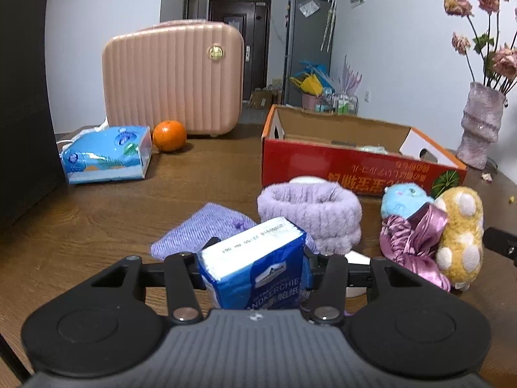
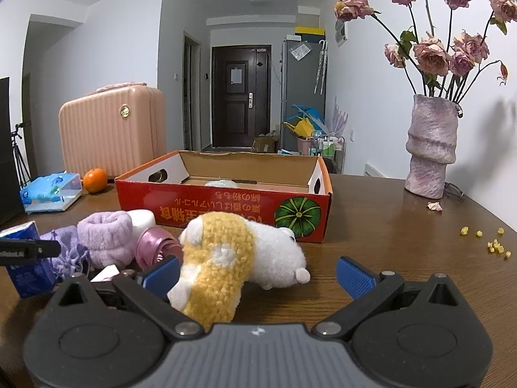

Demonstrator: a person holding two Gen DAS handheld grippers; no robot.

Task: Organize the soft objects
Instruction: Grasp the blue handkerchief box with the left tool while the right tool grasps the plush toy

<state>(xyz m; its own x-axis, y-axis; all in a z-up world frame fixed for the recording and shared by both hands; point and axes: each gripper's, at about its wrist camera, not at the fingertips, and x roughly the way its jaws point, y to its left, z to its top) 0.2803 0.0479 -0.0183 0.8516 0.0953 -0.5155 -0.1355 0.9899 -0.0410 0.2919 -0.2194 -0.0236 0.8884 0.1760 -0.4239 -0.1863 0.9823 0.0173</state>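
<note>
The left gripper (image 1: 255,271) is clamped on a blue tissue pack (image 1: 255,268), its fingers pressing both sides of the pack, which stands tilted above the table (image 1: 97,220). Just behind the pack lies a lilac cloth (image 1: 200,226), and touching that on the right sits a fluffy band (image 1: 310,213). Further right, near the table's right edge, a blue plush (image 1: 404,199), a satin scrunchie (image 1: 410,239) and a yellow plush (image 1: 458,236) crowd together. The red box (image 1: 323,165) stands open behind them, toward the far right of the table, with a vase (image 1: 480,123) at the far right corner. A tissue packet (image 1: 106,155) and an orange (image 1: 169,135) lie at the far left before a pink case (image 1: 174,77). The middle of the table, between the tissue packet and the cloth, is bare wood.

In the right view, the right gripper (image 2: 257,274) stands wide open, its blue pads (image 2: 353,274) well apart. The yellow plush (image 2: 219,268) lies between them, close against the left pad and clear of the right one. The box (image 2: 226,207) is just behind the plush, its near wall facing the gripper. To the left the band (image 2: 106,236), scrunchie (image 2: 155,245) and pack (image 2: 26,258) cluster by the left edge. The table (image 2: 404,242) to the right of the plush is open, apart from small yellow crumbs (image 2: 494,245) and a petal (image 2: 434,206) near the vase (image 2: 431,145).
</note>
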